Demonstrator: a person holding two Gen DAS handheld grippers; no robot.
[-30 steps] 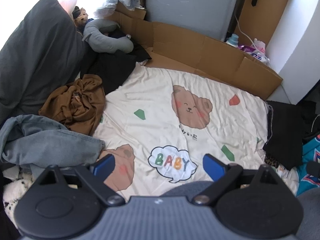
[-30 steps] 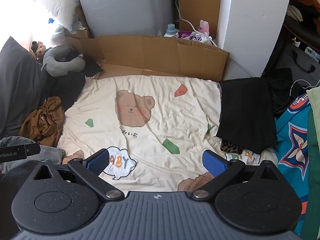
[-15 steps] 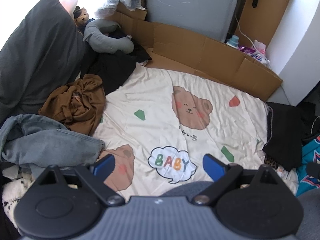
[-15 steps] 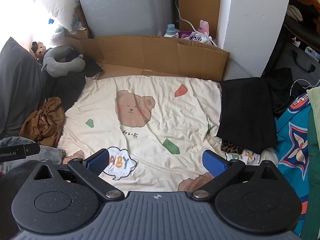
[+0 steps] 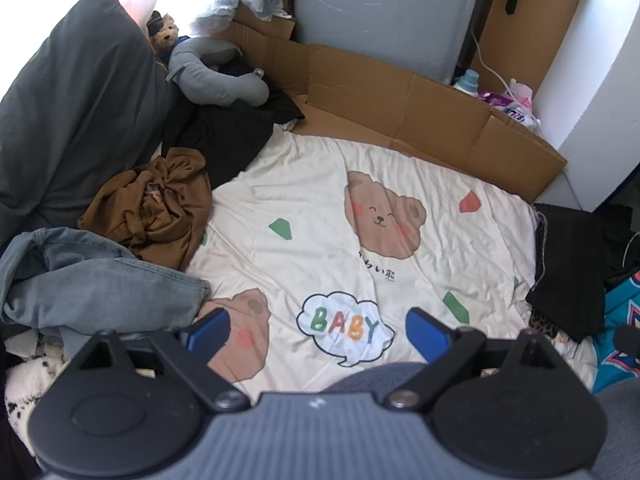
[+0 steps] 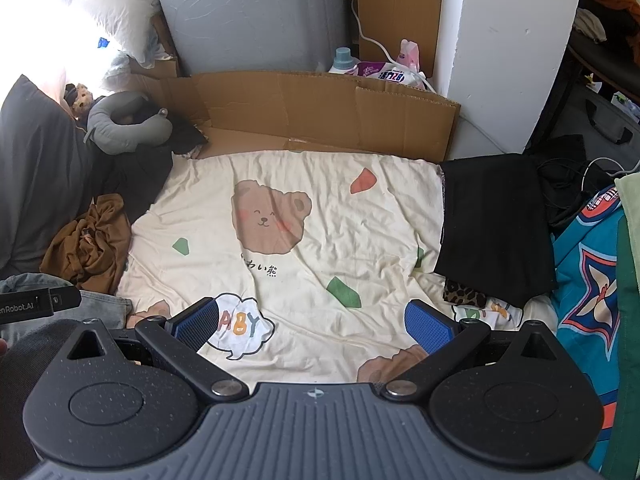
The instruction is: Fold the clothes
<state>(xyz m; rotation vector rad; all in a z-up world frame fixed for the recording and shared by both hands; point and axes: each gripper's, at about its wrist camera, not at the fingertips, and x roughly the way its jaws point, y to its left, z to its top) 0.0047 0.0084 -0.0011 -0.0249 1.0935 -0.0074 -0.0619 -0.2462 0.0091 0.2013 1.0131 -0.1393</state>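
A cream sheet (image 5: 320, 208) printed with bear faces and a "BABY" cloud is spread flat across the middle of both views, its centre bare. The left gripper (image 5: 318, 332) is held above the sheet's near edge with its blue-padded jaws wide apart and nothing between them; the right gripper (image 6: 312, 326) is held likewise, jaws spread and empty. The clothes are heaped at the sheet's left edge: a crumpled brown garment (image 5: 156, 208) lies against a bunched pair of light blue jeans (image 5: 92, 280), with a black garment (image 5: 228, 140) behind them. A folded black garment (image 6: 492, 232) rests on the sheet's right edge. A flattened cardboard panel (image 6: 320, 112) is stood along the far edge, and a grey neck pillow (image 5: 216, 80) is seen at far left.
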